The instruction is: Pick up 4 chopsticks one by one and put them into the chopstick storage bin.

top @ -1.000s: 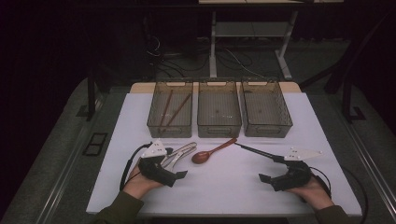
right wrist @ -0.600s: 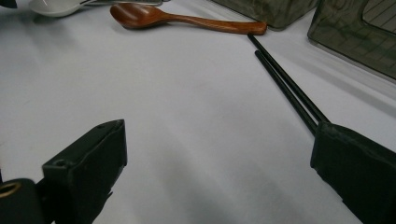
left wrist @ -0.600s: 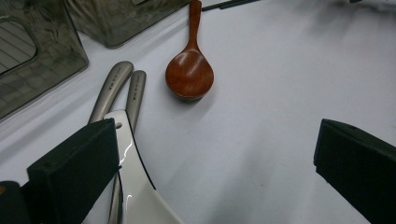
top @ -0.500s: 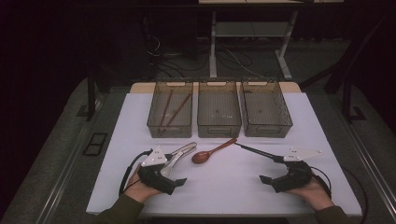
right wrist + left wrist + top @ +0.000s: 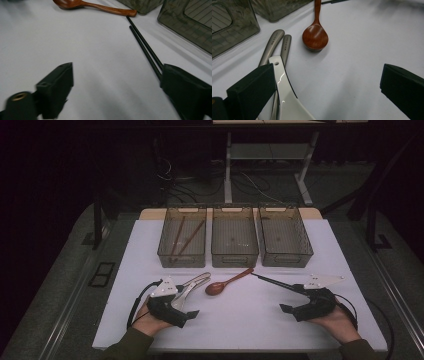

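A white bench [image 5: 150, 245] carries three smoky translucent bins in a row along its far side: the left bin [image 5: 182, 242] holds two brown chopsticks [image 5: 183, 239] lying slanted inside it, while the middle bin [image 5: 234, 241] and the right bin [image 5: 284, 240] look bare inside. Just in front of the bins a wooden spoon [image 5: 227, 282] lies on the bench, bowl toward the person's left, handle pointing toward the middle bin. To its left lie metal tongs [image 5: 277, 43] and a white ceramic spoon [image 5: 284, 92], the spoon resting over the tongs. The left gripper [image 5: 180, 312] sits low at the near left of the bench, its fingers spread wide and holding nothing; in the left gripper view one finger [image 5: 252, 90] stands touching or just over the white spoon's handle. The right gripper [image 5: 292, 309] rests at the near right, fingers likewise wide apart and empty. A pair of black chopsticks [image 5: 145, 48] lies side by side on the bench, running from near the wooden spoon's handle tip back to the right gripper, where one finger [image 5: 186, 90] hides their near ends
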`<state>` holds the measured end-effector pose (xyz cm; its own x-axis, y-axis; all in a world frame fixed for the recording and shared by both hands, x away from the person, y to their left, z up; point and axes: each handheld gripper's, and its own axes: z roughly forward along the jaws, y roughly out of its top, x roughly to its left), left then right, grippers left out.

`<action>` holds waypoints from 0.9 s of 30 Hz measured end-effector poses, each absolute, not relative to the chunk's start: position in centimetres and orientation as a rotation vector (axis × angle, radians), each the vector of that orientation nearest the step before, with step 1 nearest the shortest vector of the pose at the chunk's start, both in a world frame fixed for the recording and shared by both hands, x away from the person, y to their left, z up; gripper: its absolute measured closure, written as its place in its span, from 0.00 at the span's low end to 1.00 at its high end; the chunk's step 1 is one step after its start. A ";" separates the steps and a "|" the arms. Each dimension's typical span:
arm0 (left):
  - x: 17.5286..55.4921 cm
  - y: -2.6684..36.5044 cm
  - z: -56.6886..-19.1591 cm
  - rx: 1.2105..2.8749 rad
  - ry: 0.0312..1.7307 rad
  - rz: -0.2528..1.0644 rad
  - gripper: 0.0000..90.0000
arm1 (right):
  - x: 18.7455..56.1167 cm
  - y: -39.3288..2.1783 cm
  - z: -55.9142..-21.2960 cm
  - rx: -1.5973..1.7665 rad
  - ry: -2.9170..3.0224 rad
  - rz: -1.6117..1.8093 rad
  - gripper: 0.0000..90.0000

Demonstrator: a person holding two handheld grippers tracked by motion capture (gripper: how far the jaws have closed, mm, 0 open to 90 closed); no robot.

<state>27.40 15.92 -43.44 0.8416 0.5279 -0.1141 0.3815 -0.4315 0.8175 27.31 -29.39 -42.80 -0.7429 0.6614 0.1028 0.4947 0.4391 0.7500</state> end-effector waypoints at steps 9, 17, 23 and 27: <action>27.5 16.0 -43.5 2.069 0.665 0.191 0.00 | 28.6 -30.2 -42.1 1.008 2.514 1.164 0.32; 27.5 16.0 -43.5 2.069 0.675 0.191 0.00 | 30.2 -30.9 -41.6 0.990 2.552 1.162 0.42; 27.5 16.0 -43.6 2.069 0.676 0.188 0.00 | 31.7 -31.4 -41.2 0.974 2.570 1.155 0.53; 27.6 16.1 -43.6 2.067 0.677 0.187 0.00 | 32.7 -31.7 -41.2 0.968 2.590 1.147 0.62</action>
